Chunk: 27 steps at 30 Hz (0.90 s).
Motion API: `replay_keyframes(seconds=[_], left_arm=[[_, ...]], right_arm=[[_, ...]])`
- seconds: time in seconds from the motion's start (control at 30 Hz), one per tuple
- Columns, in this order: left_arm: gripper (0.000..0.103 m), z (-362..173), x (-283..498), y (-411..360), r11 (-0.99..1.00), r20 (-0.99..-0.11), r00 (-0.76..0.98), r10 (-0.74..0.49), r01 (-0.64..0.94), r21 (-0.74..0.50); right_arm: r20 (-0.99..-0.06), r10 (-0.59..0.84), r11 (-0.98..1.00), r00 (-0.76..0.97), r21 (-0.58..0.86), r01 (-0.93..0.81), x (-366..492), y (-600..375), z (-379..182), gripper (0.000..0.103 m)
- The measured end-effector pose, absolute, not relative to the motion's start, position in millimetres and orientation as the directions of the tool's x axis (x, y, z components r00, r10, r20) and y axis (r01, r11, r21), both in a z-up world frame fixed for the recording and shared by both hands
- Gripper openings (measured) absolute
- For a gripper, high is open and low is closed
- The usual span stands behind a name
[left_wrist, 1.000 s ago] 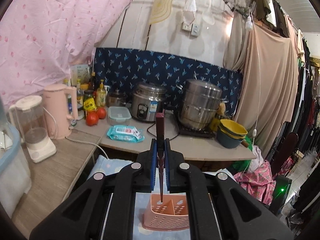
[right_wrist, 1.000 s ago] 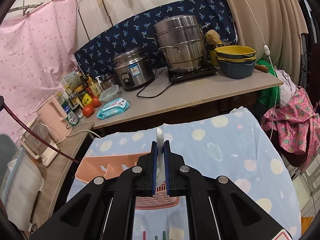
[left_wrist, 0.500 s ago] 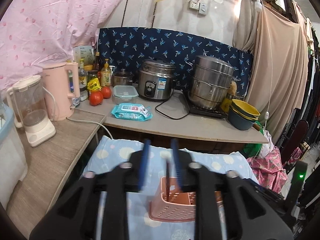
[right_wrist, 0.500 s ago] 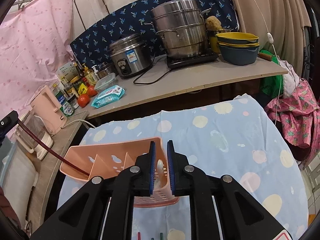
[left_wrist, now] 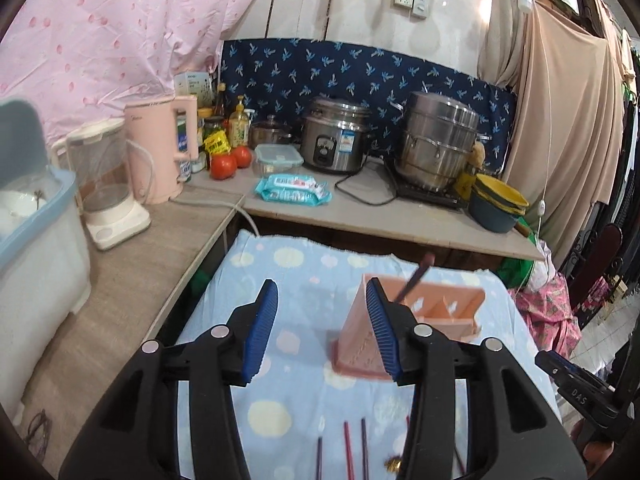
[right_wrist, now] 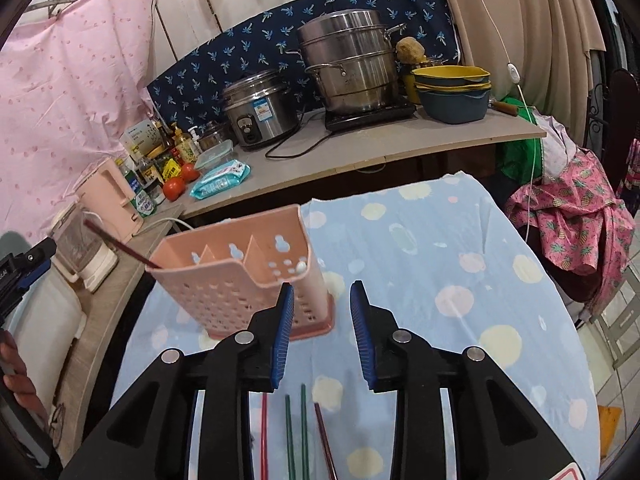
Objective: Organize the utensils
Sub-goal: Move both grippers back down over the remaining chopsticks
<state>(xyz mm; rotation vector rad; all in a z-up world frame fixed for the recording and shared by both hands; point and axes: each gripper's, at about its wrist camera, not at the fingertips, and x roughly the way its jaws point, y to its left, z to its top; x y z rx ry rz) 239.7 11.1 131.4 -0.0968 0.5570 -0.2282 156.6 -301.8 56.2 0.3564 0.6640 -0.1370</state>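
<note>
On the table draped in a pale blue, dot-printed cloth, towards its far edge, a pink perforated plastic utensil caddy with three compartments is seen standing upright. A dark red chopstick is lodged in the compartment at one end, leaning out over the rim; a small white tip, possibly a spoon handle, is visible in the compartment at the opposite end, though too little shows for it to be identified.

The left gripper is noted with its blue ribbed jaws opening — nothing is held between them, only cloth being visible in the gap. The right gripper is likewise opening, and empty; its near jaw is seen against the caddy's front corner, but contact cannot be confirmed.

Near the table's front edge, loose chopsticks remain on the cloth: a red one, a green pair and a dark red one, lying roughly parallel, just beside one another.

The step in hand is judged to be the release following a deposit. The task is only partly done. The next move is judged to call for each gripper to be lowered to the front edge, one thin stick to be pinched cleanly apart from its neighbours, and then carried to the caddy.
</note>
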Motion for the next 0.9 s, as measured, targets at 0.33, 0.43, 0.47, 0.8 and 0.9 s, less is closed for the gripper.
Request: replay_keyframes(seconds=[0.33,0.43,0.47,0.8,0.9], left_arm=[[0.044,53.4,178.3,28.3,0.976,-0.651,0.727,-0.217,0.175,-0.130],[0.044,31.6,164.2,31.0,0.977,-0.689,0.693,-0.213,0.170,-0.131],[0.044,24.1,159.2,31.5,0.978,-0.704,0.679,-0.208,0.168,-0.127],[0.044,-22.5,118.2,32.6,0.983,-0.783,0.600,-0.166,0.165,-0.081],[0.044,-27.5,109.3,33.5,0.982,-0.792,0.585,-0.172,0.166,-0.091]], right_arm=[[-0.709,-0.039,0.933,0.704,0.226,0.280,76.2,-293.3,10.7,0.029],[-0.729,-0.052,0.932,0.683,0.210,0.295,57.3,-289.1,-2.6,0.029],[-0.734,-0.057,0.932,0.677,0.205,0.300,50.9,-287.5,-7.1,0.029],[-0.788,-0.033,0.924,0.615,0.211,0.320,9.2,-271.2,-46.1,0.029],[-0.793,-0.015,0.925,0.609,0.220,0.309,2.3,-264.2,-51.9,0.029]])
